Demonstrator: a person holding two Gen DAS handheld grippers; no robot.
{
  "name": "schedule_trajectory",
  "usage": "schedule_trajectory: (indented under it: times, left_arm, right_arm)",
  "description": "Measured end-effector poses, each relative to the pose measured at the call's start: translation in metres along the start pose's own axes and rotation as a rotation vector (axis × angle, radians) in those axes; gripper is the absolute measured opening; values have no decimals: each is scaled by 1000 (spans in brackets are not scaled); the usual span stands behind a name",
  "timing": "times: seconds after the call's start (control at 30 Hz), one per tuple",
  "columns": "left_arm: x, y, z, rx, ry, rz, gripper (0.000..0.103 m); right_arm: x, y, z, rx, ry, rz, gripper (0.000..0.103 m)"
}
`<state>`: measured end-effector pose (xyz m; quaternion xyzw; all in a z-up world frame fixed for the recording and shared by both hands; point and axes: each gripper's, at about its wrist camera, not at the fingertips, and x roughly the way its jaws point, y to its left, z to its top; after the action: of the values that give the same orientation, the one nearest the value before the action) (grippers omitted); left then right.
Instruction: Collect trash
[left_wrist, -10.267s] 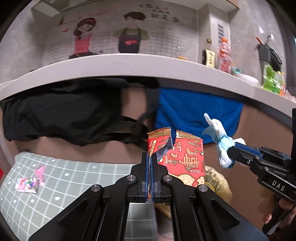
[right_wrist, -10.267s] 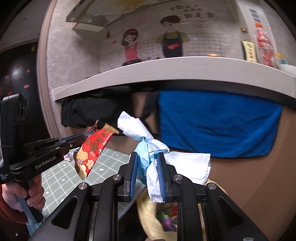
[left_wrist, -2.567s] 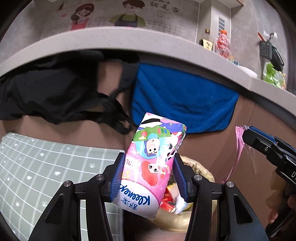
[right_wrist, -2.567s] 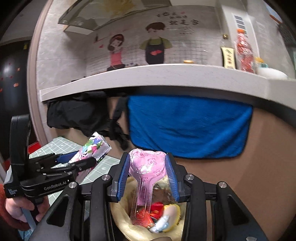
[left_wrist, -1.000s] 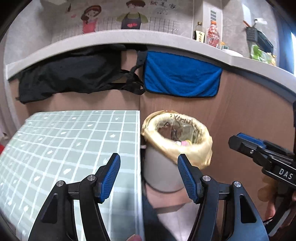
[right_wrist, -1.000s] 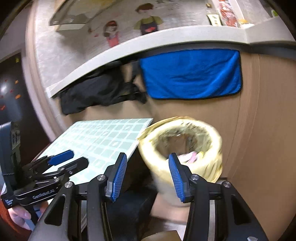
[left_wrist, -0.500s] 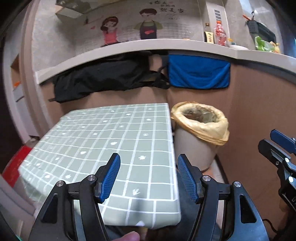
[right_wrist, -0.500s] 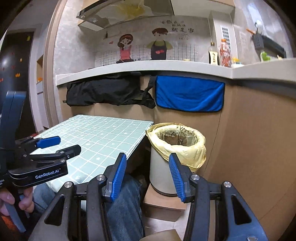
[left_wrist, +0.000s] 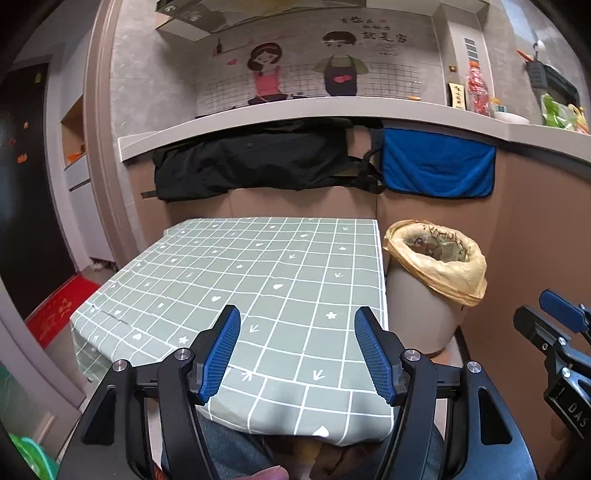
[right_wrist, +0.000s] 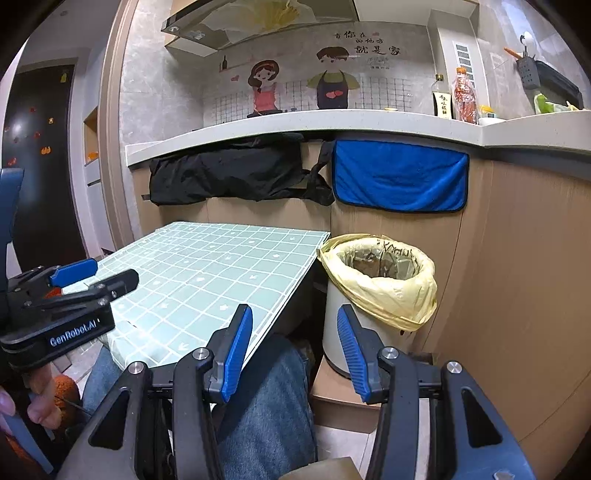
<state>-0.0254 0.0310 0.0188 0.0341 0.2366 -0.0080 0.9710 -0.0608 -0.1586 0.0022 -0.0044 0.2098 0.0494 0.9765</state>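
Left gripper (left_wrist: 297, 350): jaws spread wide, nothing between the blue pads, held low over the near edge of the table (left_wrist: 258, 266). Right gripper (right_wrist: 295, 347): likewise parted and empty, poised above the person's denim-clad knee (right_wrist: 266, 398), fingers aimed toward the bin (right_wrist: 373, 291). Table: covered in a green checked cloth, no wrapper, tissue or packet visible anywhere on it in either view. Bin: pale body with a yellow liner folded over the rim, standing on a low board just beside the table's right edge and against the wooden counter front; some contents show dimly inside the liner, too dark to identify. Above it hang a blue towel (right_wrist: 399, 177) and a black garment (right_wrist: 229, 173) — neither reads as trash. Step in hand: judged to be a check of the cleared surface, with collection apparently complete or close to it. Next move: a scan of floor and table margins for strays — any find calls for a pinch with open jaws and a drop over the liner's mouth.
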Motion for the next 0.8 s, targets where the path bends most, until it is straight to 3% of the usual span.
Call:
schedule_trajectory:
  times: [0.8]
  left_arm:
    - [-3, 0, 0, 10, -9, -20, 65]
  right_arm:
    - [1, 4, 1, -13, 1, 11, 46]
